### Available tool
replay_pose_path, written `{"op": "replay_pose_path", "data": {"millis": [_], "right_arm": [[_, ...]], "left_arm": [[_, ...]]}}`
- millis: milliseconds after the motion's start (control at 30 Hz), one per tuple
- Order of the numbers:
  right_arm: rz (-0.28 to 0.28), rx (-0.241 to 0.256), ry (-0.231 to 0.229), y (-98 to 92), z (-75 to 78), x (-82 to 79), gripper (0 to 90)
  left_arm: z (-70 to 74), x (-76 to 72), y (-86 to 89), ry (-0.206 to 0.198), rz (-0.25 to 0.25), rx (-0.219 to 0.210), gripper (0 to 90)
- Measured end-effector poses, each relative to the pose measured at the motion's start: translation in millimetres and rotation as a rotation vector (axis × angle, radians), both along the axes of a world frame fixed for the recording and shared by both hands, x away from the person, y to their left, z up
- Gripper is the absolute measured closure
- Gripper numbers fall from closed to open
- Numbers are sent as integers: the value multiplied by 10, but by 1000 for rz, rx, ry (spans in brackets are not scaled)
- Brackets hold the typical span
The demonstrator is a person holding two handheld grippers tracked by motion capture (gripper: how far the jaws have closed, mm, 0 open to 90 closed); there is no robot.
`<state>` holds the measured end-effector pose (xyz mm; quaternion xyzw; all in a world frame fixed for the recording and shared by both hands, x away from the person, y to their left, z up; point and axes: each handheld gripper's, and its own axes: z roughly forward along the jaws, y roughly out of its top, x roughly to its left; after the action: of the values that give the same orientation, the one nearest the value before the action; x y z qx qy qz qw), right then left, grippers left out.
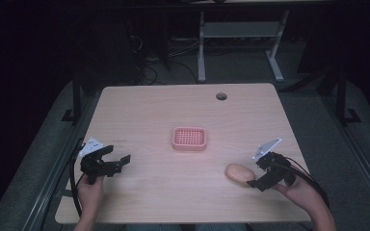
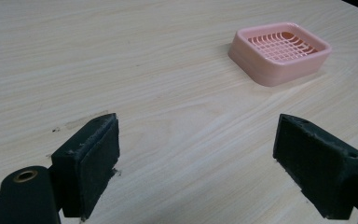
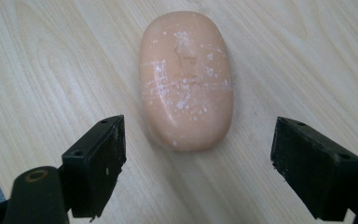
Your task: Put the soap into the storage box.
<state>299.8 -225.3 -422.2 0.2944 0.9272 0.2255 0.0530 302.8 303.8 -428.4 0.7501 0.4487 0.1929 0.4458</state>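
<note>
The right tongs (image 3: pixel 198 172) stand released, their two black jaws wide apart just short of the soap bar (image 3: pixel 186 79); the bar, peach-coloured and flecked with white scuffs, lies flat on the pale wooden surface (image 3: pixel 298 56), its near end close to the gap between the jaws, touching neither; in the high view the soap bar (image 1: pixel 240 173) sits near the front right of the surface (image 1: pixel 164 110), just beside the right tongs (image 1: pixel 260 180) held in a hand (image 1: pixel 301 190); the left tongs (image 2: pixel 196 163) are likewise released, jaws spread over bare wood; ahead of them, well apart, rests the pink soap dish (image 2: pixel 279 51) with its slotted grid, empty; from above the soap dish (image 1: pixel 189 138) lies near the middle, with the left tongs (image 1: pixel 113 161) at the front left.
</note>
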Motion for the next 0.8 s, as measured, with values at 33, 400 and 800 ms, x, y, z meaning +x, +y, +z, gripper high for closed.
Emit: {"op": "replay_pose_path", "data": {"millis": [33,400,800], "right_arm": [[2,-4,3,12,4,7,170],[38,-22,3,139,9,73,161],[63,-39,20,287,-33,133,157]], "left_arm": [[-1,-1,0,0,1,1,142],[1,-19,28,2,4,-6,142],[0,-24,23,1,4,-14,142]]}}
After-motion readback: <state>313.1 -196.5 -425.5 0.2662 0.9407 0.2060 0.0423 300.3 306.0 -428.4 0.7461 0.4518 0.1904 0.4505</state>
